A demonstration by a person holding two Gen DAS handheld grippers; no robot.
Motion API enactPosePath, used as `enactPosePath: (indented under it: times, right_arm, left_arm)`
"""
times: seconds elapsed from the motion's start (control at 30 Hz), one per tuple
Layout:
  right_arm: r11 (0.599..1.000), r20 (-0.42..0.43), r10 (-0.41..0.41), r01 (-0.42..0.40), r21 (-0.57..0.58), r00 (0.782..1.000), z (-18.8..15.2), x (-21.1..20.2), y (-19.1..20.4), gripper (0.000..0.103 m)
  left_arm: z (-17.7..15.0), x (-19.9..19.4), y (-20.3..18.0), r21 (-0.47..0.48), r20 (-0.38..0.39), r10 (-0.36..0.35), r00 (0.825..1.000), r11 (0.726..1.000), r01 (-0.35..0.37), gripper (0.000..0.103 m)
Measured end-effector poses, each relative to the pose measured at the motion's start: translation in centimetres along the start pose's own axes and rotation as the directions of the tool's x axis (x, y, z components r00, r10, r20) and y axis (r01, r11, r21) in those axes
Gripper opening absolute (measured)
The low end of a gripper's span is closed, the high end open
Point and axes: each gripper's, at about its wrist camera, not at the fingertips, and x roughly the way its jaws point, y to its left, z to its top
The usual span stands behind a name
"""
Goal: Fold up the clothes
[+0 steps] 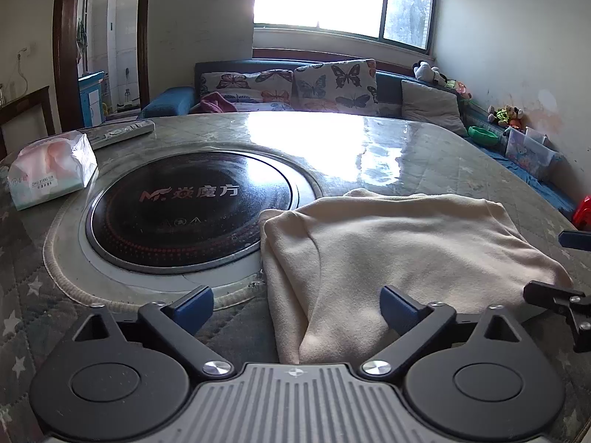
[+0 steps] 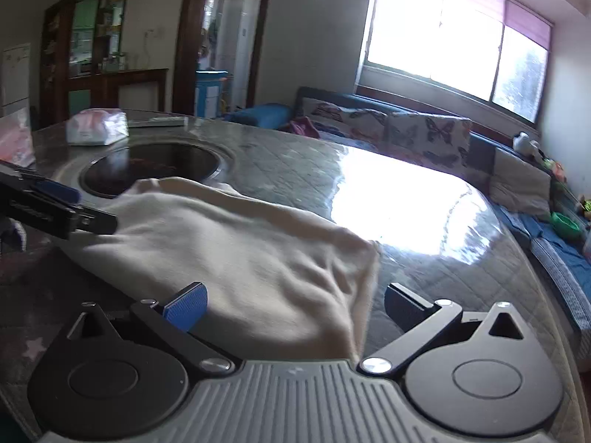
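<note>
folded cream garment [image 1: 402, 258] flat on the table [image 1: 424, 147] just right of the round black cooktop [image 1: 192, 217], long axis running away toward the window, left claw [image 1: 297, 308] spread wide over its near left edge, right claw [image 2: 295, 308] spread wide over its near right corner, neither gripping, tissue pack [image 1: 51, 170] and remote [image 1: 122, 132] far left

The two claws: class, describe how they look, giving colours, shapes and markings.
The left claw and the right claw look alike: black link arms with silver pivot screws, round black discs at the base, a ribbed grey plate between them with a small crosshair mark, and blue pads on the fingertips.
</note>
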Motion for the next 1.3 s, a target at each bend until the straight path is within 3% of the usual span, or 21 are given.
enactPosePath:
  times: [0.47,0.57,0.7,1.07,1.3]
  right_arm:
    - [0.995,-0.010,-0.040,0.041,0.091,0.999,-0.9,-0.4,-2.9,0.103]
    - [0.990,0.007,-0.084,0.082,0.114,0.996,-0.2,-0.2,-3.9,0.103]
    - [0.984,-0.035,-0.145,0.148,0.098,0.989,-0.6,1.3,-4.8,0.103]
    - [0.990,0.011,-0.108,0.107,0.096,0.994,0.0,1.0,-4.3,0.103]
    - [0.999,0.040,-0.016,0.015,0.040,0.999,1.3,0.5,-2.1,0.103]
  left_arm:
    - [-0.3,-1.2,0.1,-0.006,0.026,-0.044,0.999,0.999,0.044,0.103]
    - [-0.2,-1.5,0.0,-0.006,0.037,-0.047,0.998,0.999,0.047,0.103]
    - [-0.1,-1.8,0.2,-0.024,0.044,-0.058,0.997,0.998,0.059,0.103]
    - [-0.2,-1.3,0.2,-0.026,0.007,-0.013,1.000,1.000,0.013,0.103]
    - [-0.1,-0.9,0.8,-0.048,-0.032,-0.001,0.999,0.999,0.000,0.103]
